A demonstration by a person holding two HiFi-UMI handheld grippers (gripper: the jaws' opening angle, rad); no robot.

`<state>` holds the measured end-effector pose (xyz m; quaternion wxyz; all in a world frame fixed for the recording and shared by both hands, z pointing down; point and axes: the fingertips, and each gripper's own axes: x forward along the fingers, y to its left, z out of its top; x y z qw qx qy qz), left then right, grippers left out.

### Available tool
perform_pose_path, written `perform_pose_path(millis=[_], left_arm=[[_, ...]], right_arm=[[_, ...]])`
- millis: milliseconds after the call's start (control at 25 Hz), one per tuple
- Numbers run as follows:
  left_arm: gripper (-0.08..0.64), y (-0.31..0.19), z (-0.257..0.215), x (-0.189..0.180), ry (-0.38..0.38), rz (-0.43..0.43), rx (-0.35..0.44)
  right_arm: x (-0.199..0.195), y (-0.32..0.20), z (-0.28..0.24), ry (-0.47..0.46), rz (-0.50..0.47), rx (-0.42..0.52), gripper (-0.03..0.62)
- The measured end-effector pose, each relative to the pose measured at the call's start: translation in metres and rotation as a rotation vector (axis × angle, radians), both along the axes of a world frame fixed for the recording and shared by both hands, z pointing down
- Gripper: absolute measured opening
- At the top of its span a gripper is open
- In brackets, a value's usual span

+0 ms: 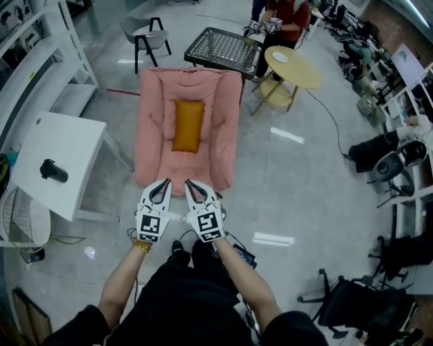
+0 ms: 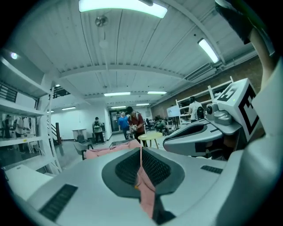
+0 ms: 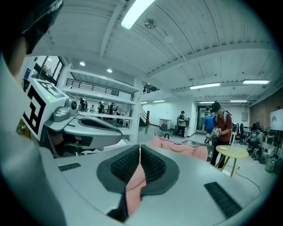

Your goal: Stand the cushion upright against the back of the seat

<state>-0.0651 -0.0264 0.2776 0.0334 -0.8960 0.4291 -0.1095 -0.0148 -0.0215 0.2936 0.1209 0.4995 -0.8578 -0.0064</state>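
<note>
An orange cushion (image 1: 188, 125) lies flat in the middle of a pink padded seat (image 1: 155, 101) spread on the floor, its long side running toward the seat's far end. My left gripper (image 1: 164, 183) and right gripper (image 1: 190, 184) hang side by side at the seat's near edge, both shut with nothing held. In the left gripper view the left gripper's (image 2: 141, 152) pads meet, and the pink seat (image 2: 106, 151) shows beyond and through the slit. The right gripper view shows the same for the right gripper (image 3: 139, 150), with the seat (image 3: 177, 147) ahead.
A white table (image 1: 61, 155) with a black object (image 1: 53, 171) stands left of the seat. Beyond the seat are a black mesh table (image 1: 223, 47), a round yellow table (image 1: 294, 67), a grey chair (image 1: 145, 34) and a person (image 1: 284, 17). Office chairs (image 1: 358, 304) stand at the right.
</note>
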Motion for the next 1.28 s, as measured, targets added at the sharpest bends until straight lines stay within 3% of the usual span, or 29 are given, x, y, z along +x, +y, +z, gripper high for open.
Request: perform_pose_path(millis=[200, 360, 880, 1280], left_arm=[[0.023, 0.032, -0.011, -0.023, 0.042, 0.022, 0.034], [0.023, 0.061, 0.0, -0.02, 0.066, 0.059, 0.042], [0.023, 0.124, 0.022, 0.017, 0.067, -0.007, -0.032], [0.023, 0.136, 0.031, 0.023, 0.05, -0.027, -0.048]], right_arm=[[-0.027, 0.034, -0.026, -0.025, -0.01, 0.074, 0.02], [-0.03, 0.058, -0.024, -0.014, -0.02, 0.093, 0.017], [0.019, 0.123, 0.013, -0.008, -0.051, -0.022, 0.015], [0.01, 0.137, 0.021, -0.026, -0.089, -0.022, 0.015]])
